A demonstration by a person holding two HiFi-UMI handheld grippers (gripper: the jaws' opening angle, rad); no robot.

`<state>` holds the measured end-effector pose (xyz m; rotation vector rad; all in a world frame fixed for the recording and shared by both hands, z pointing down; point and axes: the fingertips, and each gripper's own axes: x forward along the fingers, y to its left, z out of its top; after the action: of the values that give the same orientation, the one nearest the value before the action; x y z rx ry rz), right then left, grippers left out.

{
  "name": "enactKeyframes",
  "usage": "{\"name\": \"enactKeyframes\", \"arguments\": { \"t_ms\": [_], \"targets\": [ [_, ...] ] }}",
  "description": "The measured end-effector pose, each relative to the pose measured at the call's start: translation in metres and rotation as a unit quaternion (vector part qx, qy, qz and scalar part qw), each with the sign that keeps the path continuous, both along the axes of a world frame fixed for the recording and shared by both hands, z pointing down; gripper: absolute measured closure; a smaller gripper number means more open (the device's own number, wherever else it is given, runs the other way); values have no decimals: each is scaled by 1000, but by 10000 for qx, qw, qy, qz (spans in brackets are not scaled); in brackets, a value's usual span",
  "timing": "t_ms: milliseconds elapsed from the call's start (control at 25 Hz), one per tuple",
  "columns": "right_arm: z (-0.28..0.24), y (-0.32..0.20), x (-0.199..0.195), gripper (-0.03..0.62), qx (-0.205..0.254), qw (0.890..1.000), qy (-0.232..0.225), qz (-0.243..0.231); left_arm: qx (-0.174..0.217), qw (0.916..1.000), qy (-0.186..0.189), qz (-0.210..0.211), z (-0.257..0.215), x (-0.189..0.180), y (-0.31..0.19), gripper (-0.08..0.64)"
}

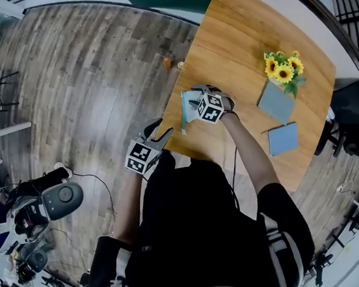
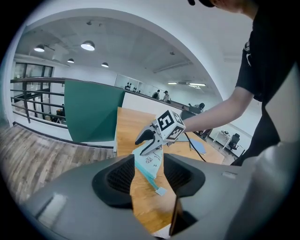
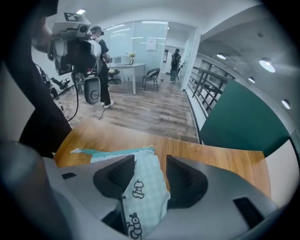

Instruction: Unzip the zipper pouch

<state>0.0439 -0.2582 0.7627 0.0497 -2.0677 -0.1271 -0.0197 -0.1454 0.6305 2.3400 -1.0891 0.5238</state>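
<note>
- The unzipping looks not yet begun; this appears to be the set-up step of taking hold of the zipper pouch (image 3: 147, 183).
- The right gripper (image 3: 150, 164) has its fingers closed around a bunched fold of the pouch. The cloth fills the gap between them.
- The left gripper (image 2: 149, 166) has its fingers apart and holds nothing. It hovers just off the tabletop's near corner, pointing at the pouch.
- Still to do, as I judge it: the left gripper must find and pinch the zipper pull, then draw it along while the right gripper steadies the pouch.
- The pouch sits near the corner of the wooden tabletop (image 1: 241, 56), partly raised where the right gripper pinches it.
- It is soft, pale mint cloth with a faint check, printed with small cartoon apple cores and a caterpillar.
- A teal zipper band (image 3: 112, 152) runs along one edge and ends in a small tab (image 2: 161, 191). The pull itself cannot be made out, and the band looks closed as far as it shows.
</note>
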Motion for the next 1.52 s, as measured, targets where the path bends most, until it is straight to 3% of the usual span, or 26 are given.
{"name": "enactKeyframes", "arguments": {
  "t_ms": [240,520,600,800,960,1200,1520],
  "targets": [
    [22,4,-1,362,-590,9959,513,-454,28,9998,0,-175,3,1,6,382],
    [38,0,-10,360,-795,9916,787,-647,-27,9995,26,-298,8,-1,15,387],
    [40,2,-12,384,-793,9910,817,-700,-42,9994,29,-341,9,-3,16,387],
    [39,7,-14,526,-714,9906,874,-773,-49,9991,33,-412,9,-8,19,391],
    [31,5,-15,565,-587,9943,662,-594,-31,9990,83,-430,6,-8,16,395],
    [1,10,-9,575,-60,9993,116,-348,53,9994,165,-299,1,-1,10,399],
    [-52,29,3,577,694,9962,-522,-83,242,9996,165,33,-12,5,1,407]
  ]
}}
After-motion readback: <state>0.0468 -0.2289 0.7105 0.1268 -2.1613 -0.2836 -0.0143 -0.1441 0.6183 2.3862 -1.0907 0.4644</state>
